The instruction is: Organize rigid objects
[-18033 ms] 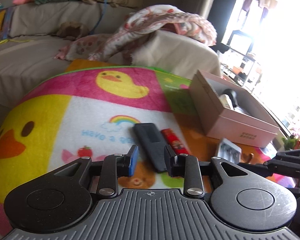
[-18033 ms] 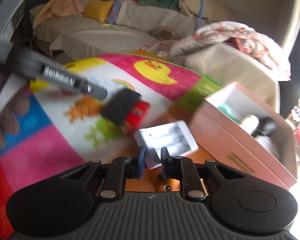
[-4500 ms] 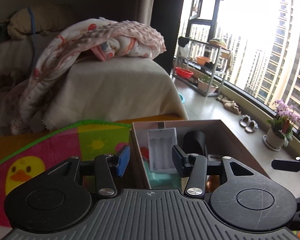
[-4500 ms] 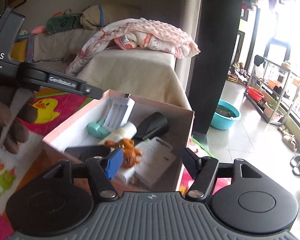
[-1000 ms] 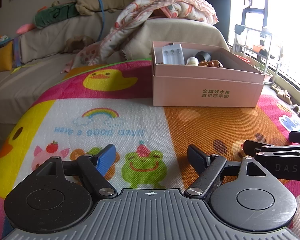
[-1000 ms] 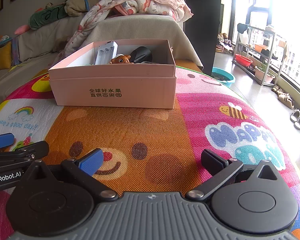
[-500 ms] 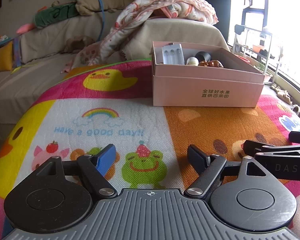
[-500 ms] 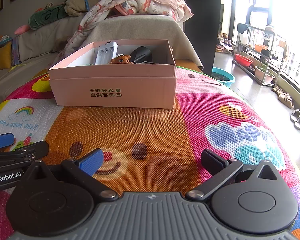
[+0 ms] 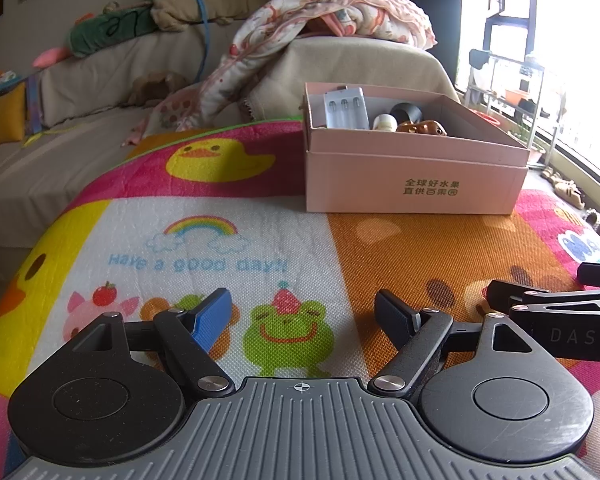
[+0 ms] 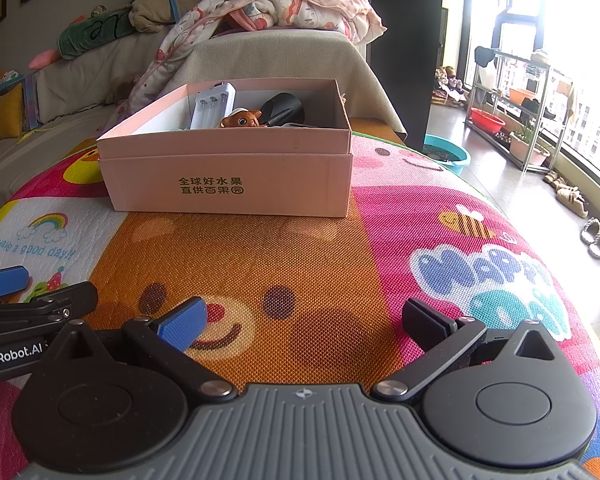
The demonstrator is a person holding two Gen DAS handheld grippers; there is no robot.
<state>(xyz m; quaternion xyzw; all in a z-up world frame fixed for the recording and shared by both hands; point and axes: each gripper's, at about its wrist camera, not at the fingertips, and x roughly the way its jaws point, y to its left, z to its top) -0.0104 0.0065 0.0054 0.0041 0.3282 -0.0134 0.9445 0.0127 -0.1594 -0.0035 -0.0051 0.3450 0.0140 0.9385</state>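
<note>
A pink cardboard box stands on the colourful play mat, well beyond both grippers. Inside it I see a white battery charger, a brown toy animal, a black object and a white bottle top. My left gripper hangs open over the mat with nothing between its fingers. My right gripper is open too, also empty, low over the orange bear print.
A sofa with cushions, plush toys and a crumpled blanket runs behind the mat. Right of the mat lie bare floor, a teal basin, a shelf rack and slippers by the window.
</note>
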